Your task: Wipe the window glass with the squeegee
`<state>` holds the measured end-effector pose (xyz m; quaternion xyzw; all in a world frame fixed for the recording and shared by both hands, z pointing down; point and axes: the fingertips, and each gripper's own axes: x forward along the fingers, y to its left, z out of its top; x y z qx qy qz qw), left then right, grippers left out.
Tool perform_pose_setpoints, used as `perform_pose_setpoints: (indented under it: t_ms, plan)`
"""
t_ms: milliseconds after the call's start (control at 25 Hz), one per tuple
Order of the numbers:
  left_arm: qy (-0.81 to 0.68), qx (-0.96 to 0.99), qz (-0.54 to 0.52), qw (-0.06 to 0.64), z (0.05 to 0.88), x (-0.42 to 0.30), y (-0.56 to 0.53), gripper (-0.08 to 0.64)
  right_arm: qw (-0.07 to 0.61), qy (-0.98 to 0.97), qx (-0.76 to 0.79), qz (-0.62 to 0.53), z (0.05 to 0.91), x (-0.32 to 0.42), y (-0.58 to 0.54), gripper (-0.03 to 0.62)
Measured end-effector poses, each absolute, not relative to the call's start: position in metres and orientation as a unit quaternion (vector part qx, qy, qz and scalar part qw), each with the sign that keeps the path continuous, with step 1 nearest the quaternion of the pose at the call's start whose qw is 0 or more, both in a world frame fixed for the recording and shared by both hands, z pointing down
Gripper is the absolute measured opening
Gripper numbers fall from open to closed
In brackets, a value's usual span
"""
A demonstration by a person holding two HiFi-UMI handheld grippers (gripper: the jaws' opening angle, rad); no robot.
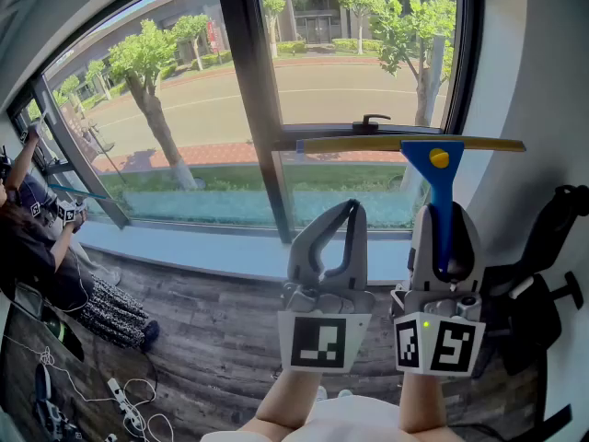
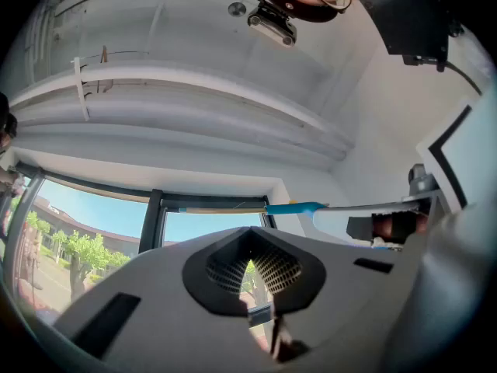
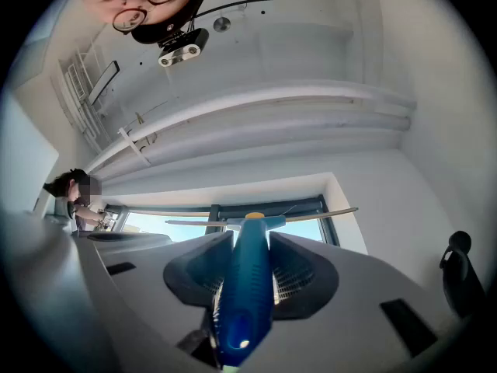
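Fingers (image 1: 420,247) of our right gripper (image 1: 444,224) are clamping the squeegee (image 1: 440,168) handle (blade level before the window glass (image 1: 350,81)); our left gripper (image 1: 340,212) fingers are resting pressed together, empty.

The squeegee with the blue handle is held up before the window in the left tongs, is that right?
Not quite. The squeegee is clamped in the right tongs, not the left, as the right gripper view shows; the left tongs are shut on nothing. It is indeed held up before the window.
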<state>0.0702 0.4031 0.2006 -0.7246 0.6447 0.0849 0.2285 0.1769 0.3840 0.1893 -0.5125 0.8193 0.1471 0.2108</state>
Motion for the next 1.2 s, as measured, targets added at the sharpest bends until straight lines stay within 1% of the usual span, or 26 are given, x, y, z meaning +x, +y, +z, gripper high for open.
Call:
perform_pose_setpoints:
  t_ms: [200, 640, 840, 1000, 1200]
  plan:
    - [0.647, -0.723, 0.109, 0.216, 0.198, 0.069, 0.404, 0.003, 0.21, 0.819, -0.514, 0.145, 0.189, 0.177, 0.383, 0.149]
    - [0.653, -0.722, 0.119, 0.197, 0.205, 0.064, 0.4, 0.003, 0.22, 0.823, -0.508, 0.128, 0.192, 0.178, 0.379, 0.149]
    - [0.654, -0.723, 0.098, 0.201, 0.213, 0.049, 0.4, 0.003, 0.221, 0.823, -0.509, 0.122, 0.196, 0.165, 0.378, 0.15]
    - [0.657, -0.723, 0.114, 0.178, 0.218, 0.031, 0.392, 0.003, 0.214, 0.822, -0.515, 0.118, 0.202, 0.151, 0.37, 0.15]
    - [0.647, -0.736, 0.123, 0.161, 0.232, 0.028, 0.377, 0.003, 0.203, 0.816, -0.529, 0.115, 0.216, 0.149, 0.358, 0.15]
